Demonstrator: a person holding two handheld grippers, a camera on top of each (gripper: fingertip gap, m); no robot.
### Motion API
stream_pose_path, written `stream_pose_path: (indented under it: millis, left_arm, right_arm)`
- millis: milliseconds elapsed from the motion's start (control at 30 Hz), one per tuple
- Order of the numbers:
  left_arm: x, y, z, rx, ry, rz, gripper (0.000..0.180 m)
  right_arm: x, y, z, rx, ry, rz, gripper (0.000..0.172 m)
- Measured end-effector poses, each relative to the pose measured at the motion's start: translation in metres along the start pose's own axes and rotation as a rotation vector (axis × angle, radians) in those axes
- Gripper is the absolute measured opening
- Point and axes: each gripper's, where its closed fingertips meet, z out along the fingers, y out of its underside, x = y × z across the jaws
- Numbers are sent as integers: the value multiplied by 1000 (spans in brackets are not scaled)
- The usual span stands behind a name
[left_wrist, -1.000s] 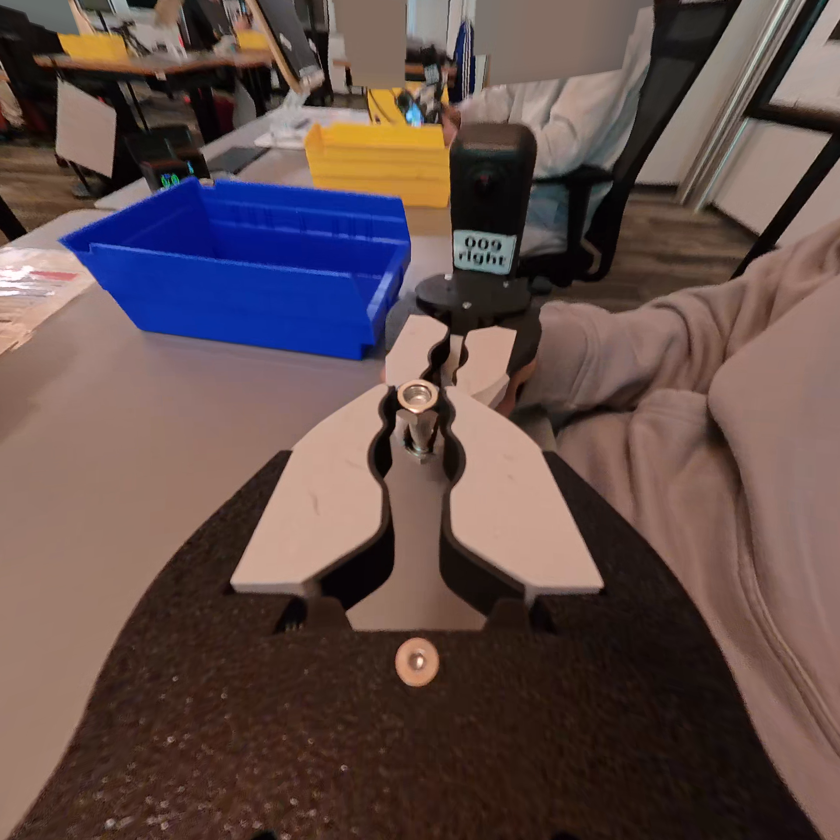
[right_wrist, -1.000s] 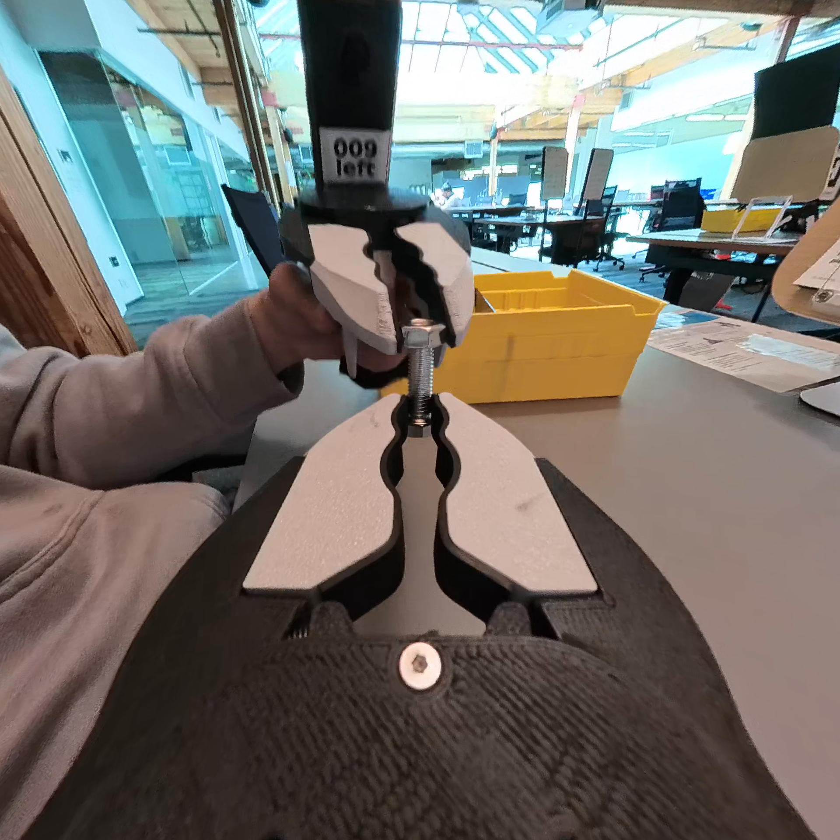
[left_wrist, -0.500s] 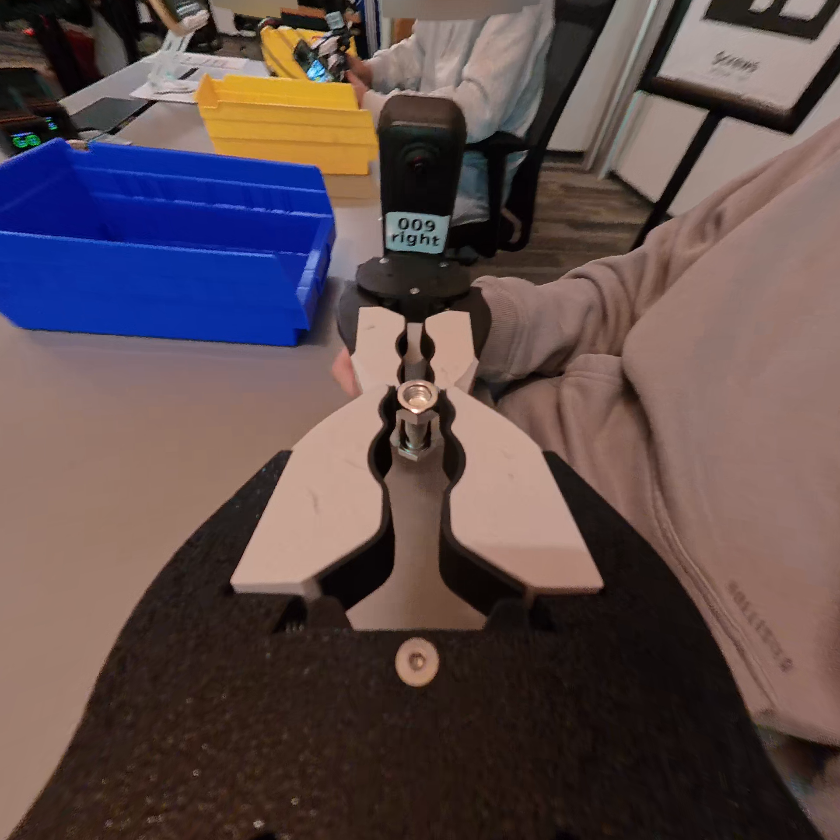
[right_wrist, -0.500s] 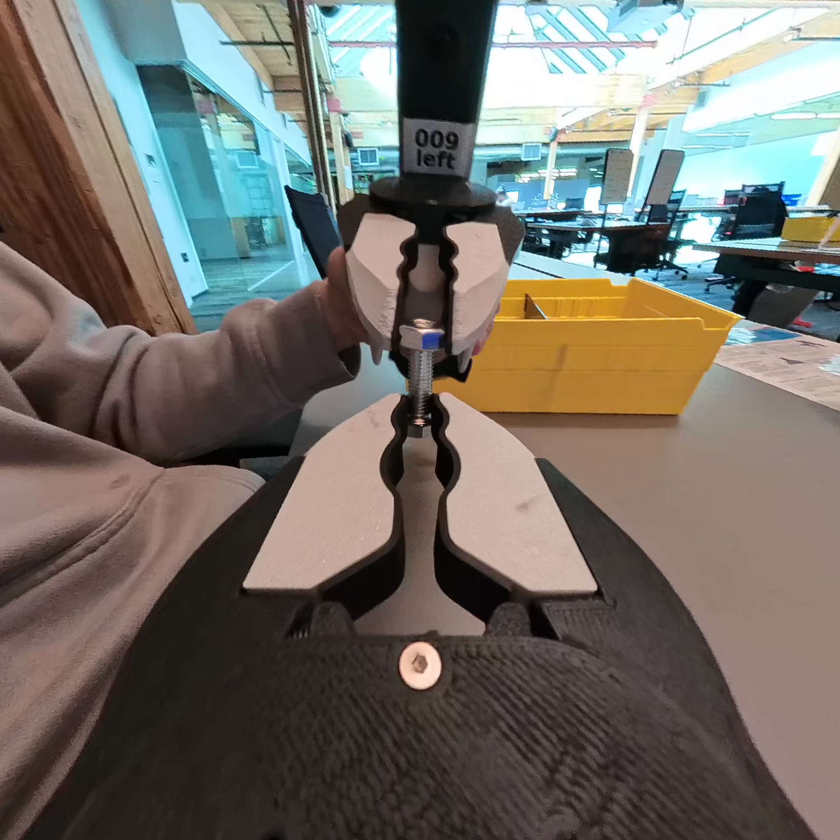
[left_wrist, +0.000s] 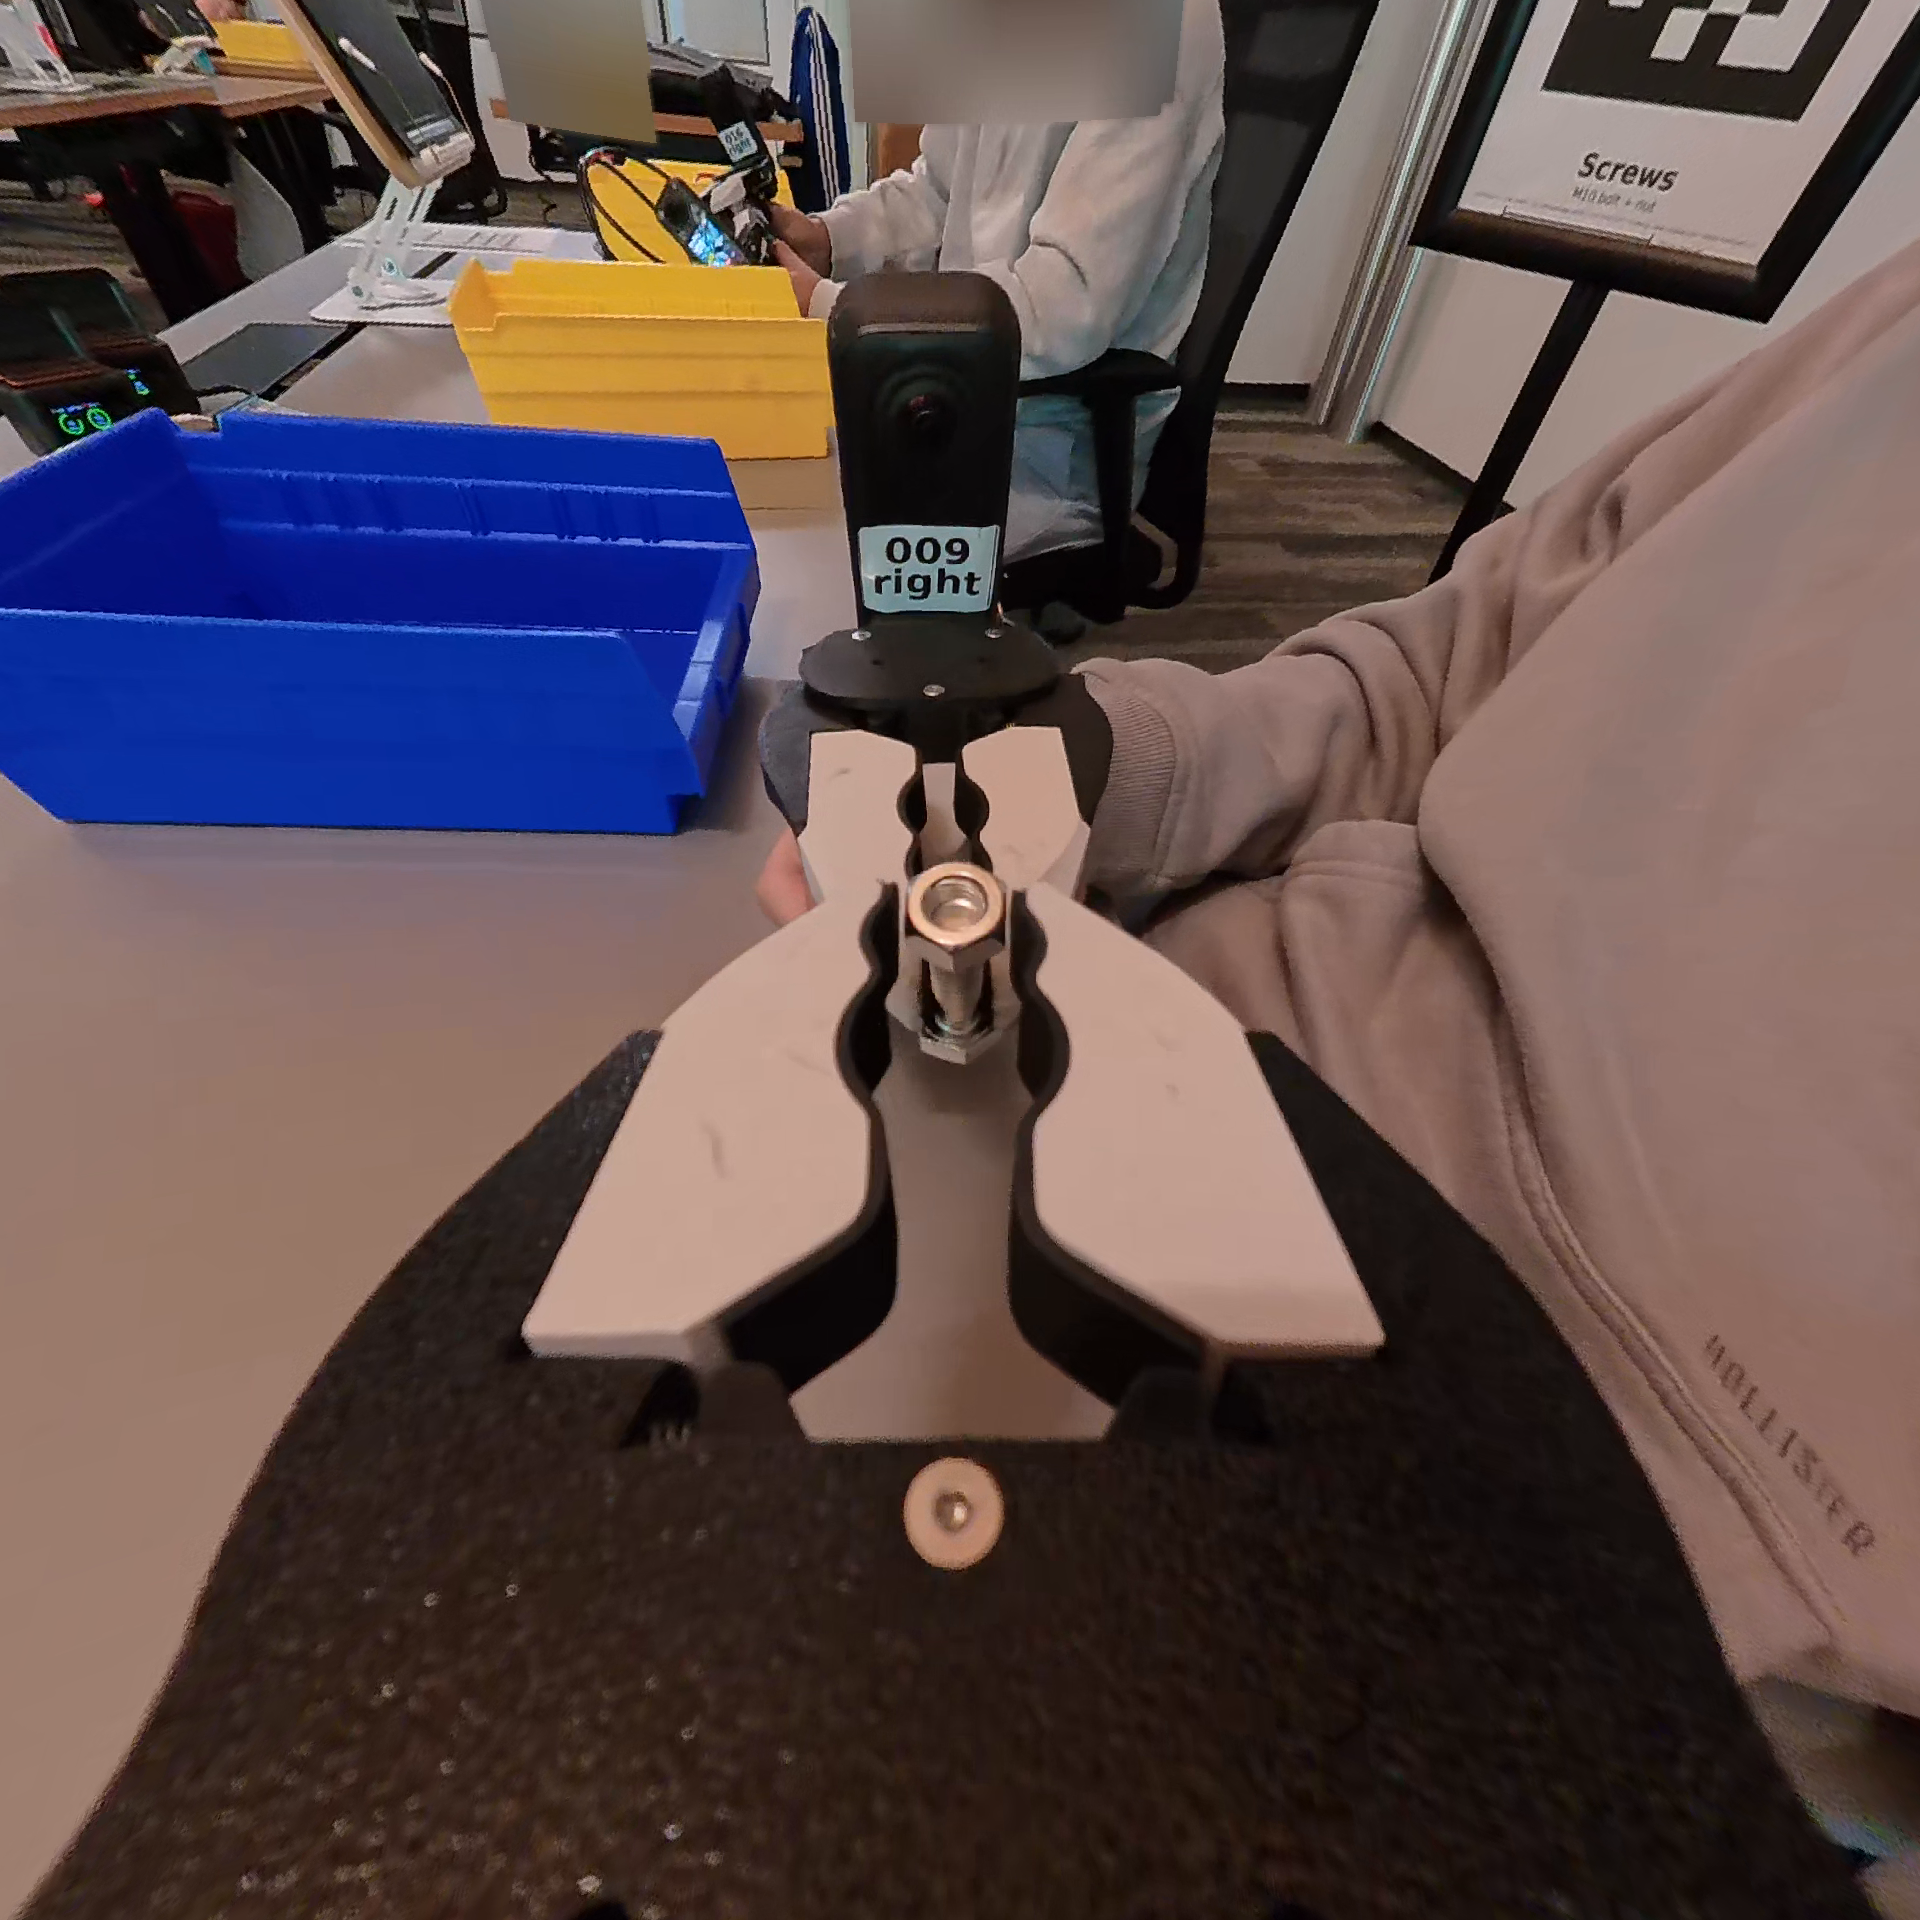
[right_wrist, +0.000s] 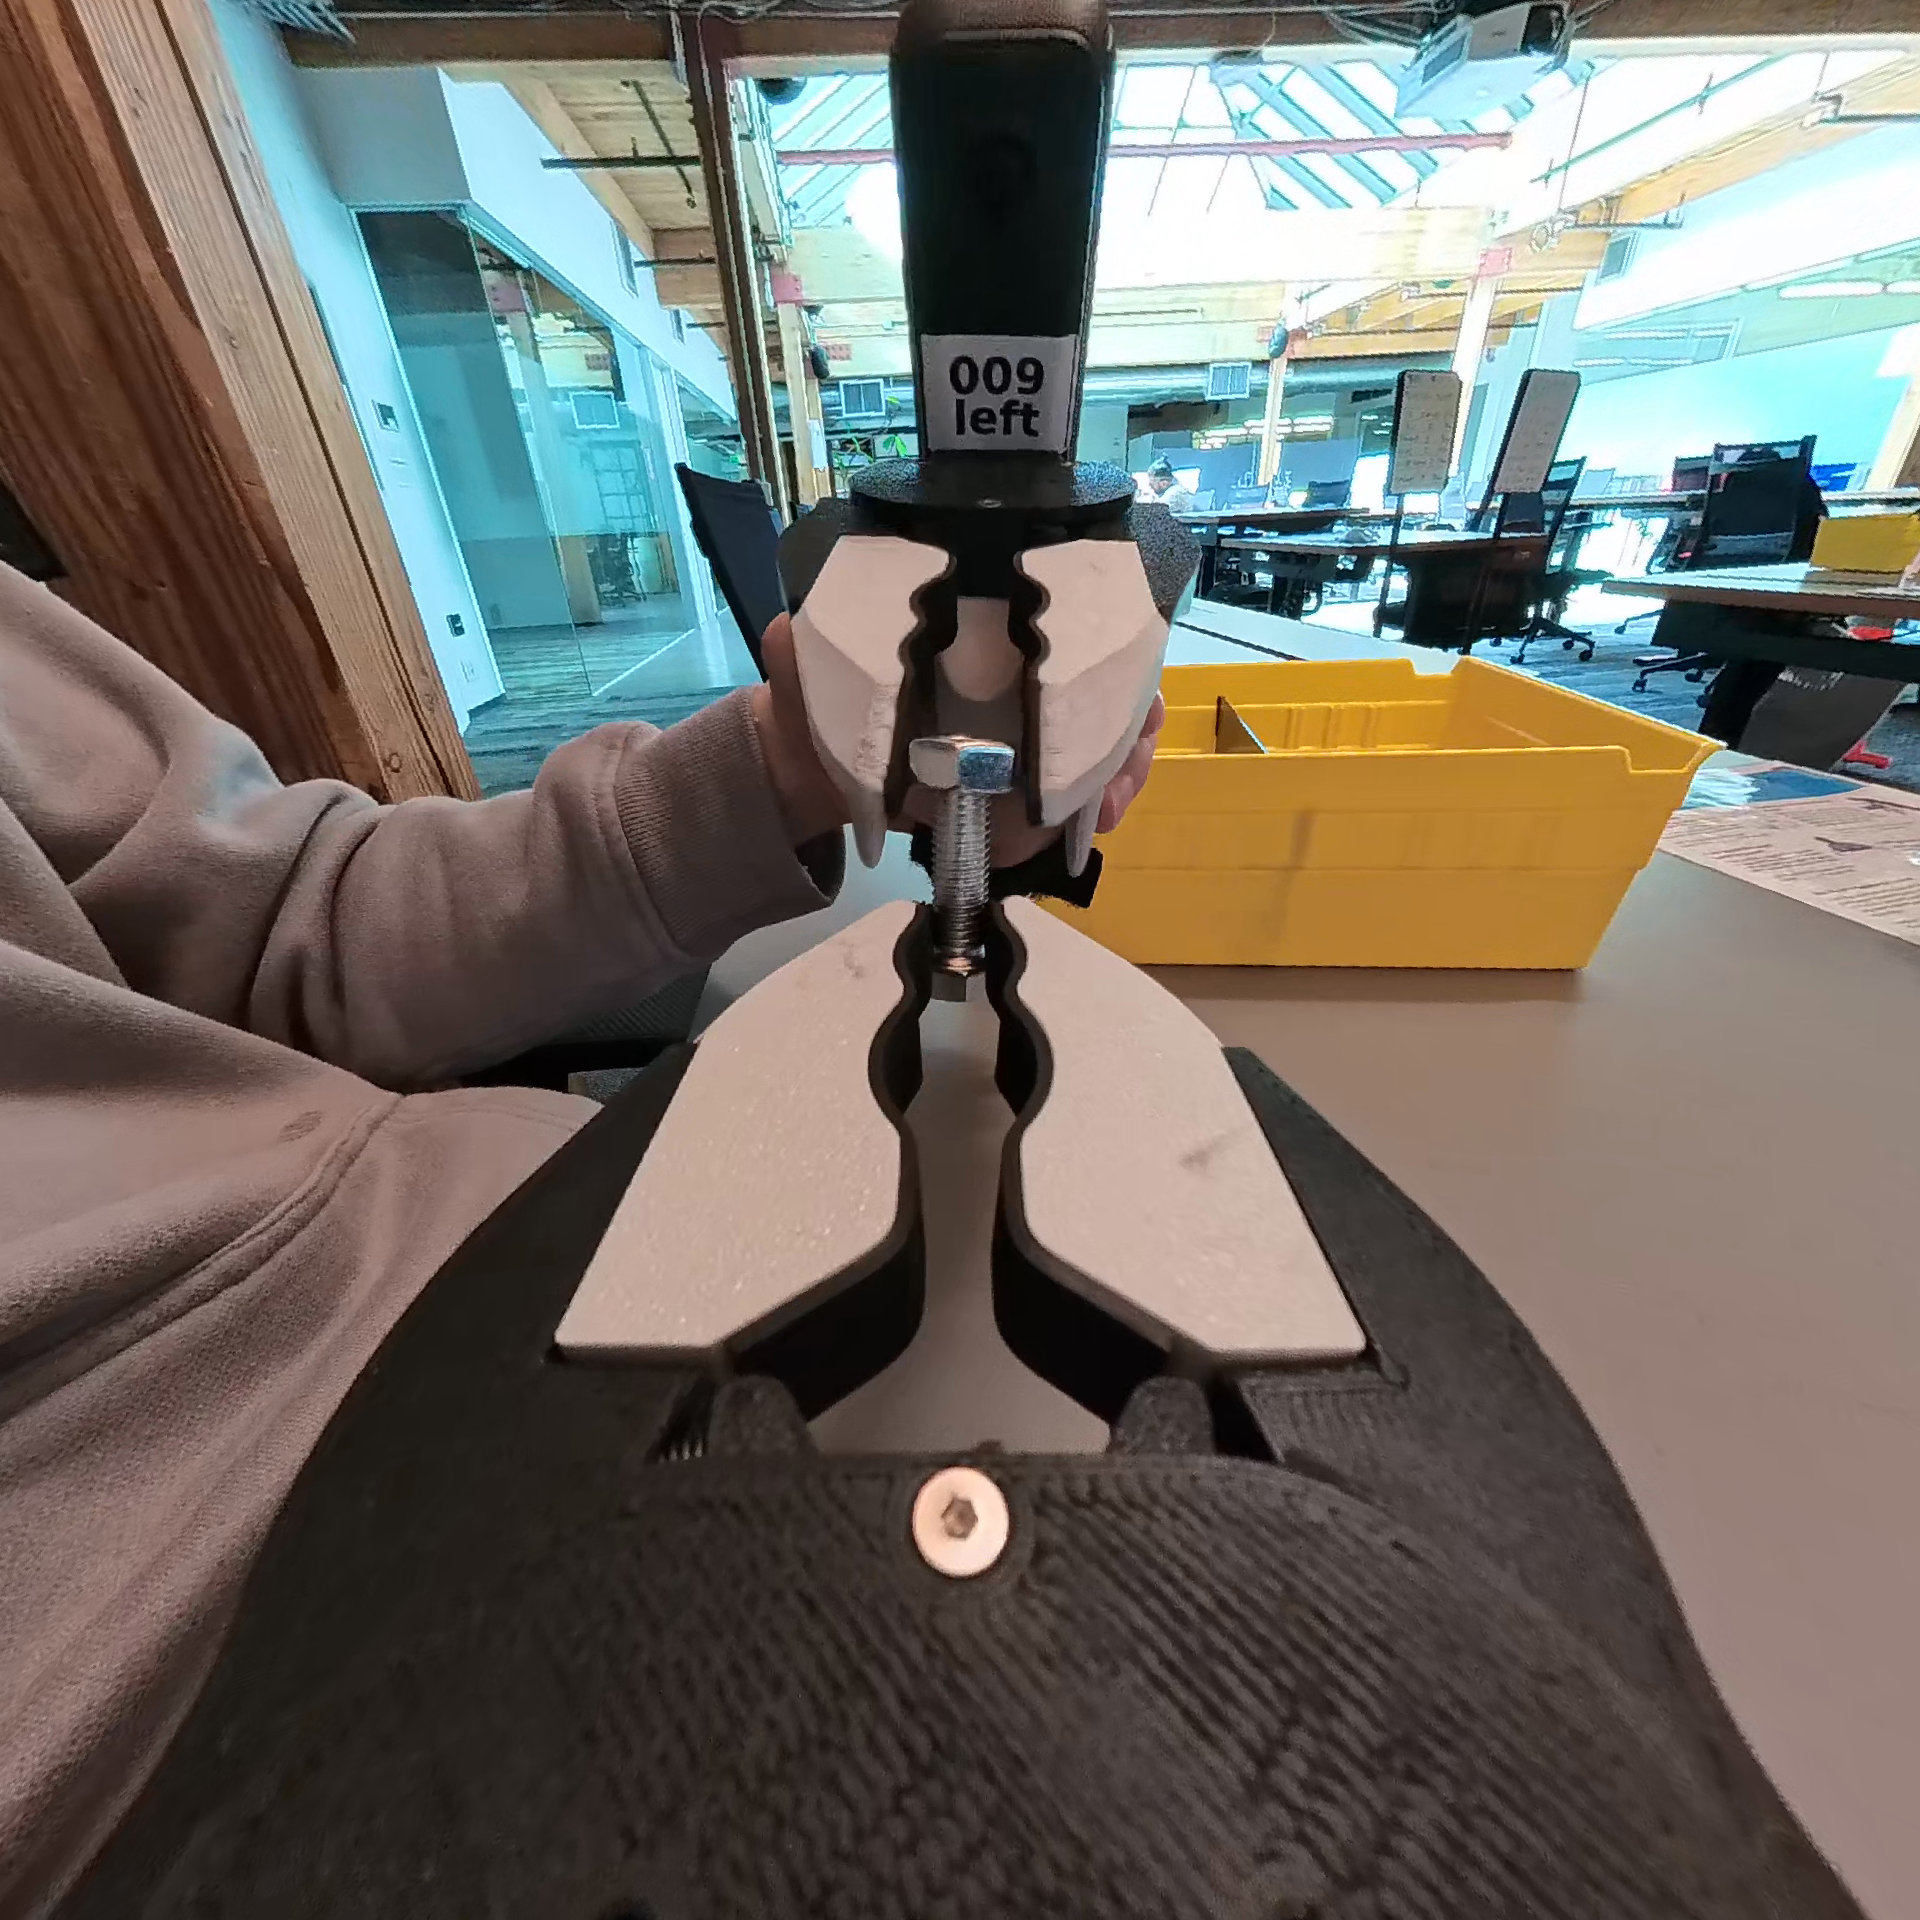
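In the left wrist view, the left tongs are clenched on the hexagonal head of a silver steel bolt above the grey tabletop, with a blue plastic bin far left and a yellow plastic bin beyond it. In the right wrist view, the right tongs grip the silver nut at the lower end of that upright bolt's threaded shank, and the left tongs opposite clamp its head, with another yellow plastic bin far right.

Grey table carries a blue bin left of the claw. A yellow bin sits beyond it.
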Motion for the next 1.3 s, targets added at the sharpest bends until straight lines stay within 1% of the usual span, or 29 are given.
stream_pose_path:
  millis: [67,167,267,367,467,567,700,900,1167,1300]
  left_arm:
    - [-1,0,2,-2,-6,1,22]
    - [-1,0,3,11,-7,2,21]
    - [-4,-4,2,48,-42,9,32]
    - [-12,-17,-4,155,-142,39,40]
    - [-23,-24,-13,248,-290,67,40]
    - [-29,-28,-17,310,-364,61,41]
    - [-32,-33,-13,353,-375,28,41]
    - [-37,-33,-7,340,-393,17,38]
    - [-38,-33,-14,335,-411,25,35]
    - [-35,-38,-18,362,-401,25,36]
  right_arm:
    - [0,1,0,-3,2,-3,9]
    - [0,0,0,3,-3,2,9]
    - [0,-1,0,8,7,-7,9]
    - [7,-8,-2,53,60,-19,9]
    - [18,-16,-6,104,154,-35,9]
    - [26,-22,-10,133,224,-45,9]
    - [27,-23,-10,134,251,-61,9]
    - [28,-23,-9,131,252,-55,9]
    - [29,-25,-13,142,250,-42,9]
    - [29,-24,-12,142,249,-39,9]
